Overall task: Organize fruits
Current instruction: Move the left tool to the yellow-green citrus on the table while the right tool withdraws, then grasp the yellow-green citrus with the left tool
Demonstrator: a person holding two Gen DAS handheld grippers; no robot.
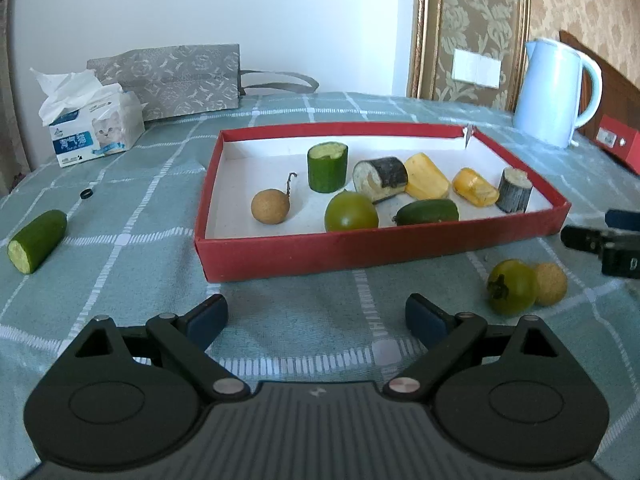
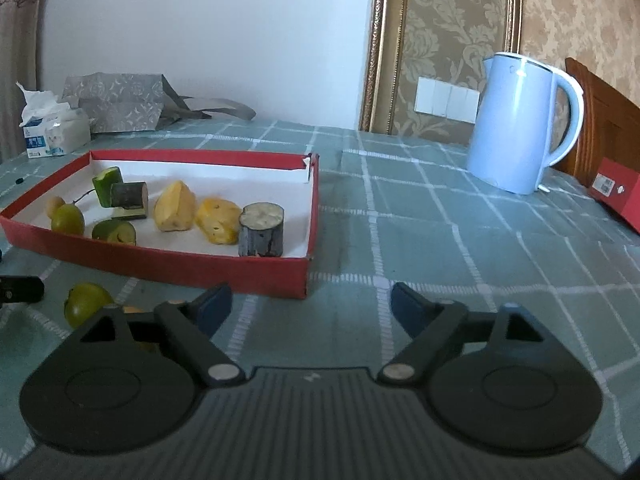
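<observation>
Closing in on strays beside the red box (image 1: 360, 252).
Both grippers gape empty; green fruit (image 1: 511, 287) and longan (image 1: 551, 283) lie touching, nearer the right gripper (image 2: 311, 307), off its left finger.

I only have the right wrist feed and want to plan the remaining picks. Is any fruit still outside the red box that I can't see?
Observer: Yes. A cut cucumber piece lies on the cloth far left of the red box.
Operator: What's tucked beside the green fruit near my gripper?
Observer: A round tan fruit touches the green fruit.
Operator: Is the left gripper free?
Observer: Left gripper is open, holding nothing.
</observation>
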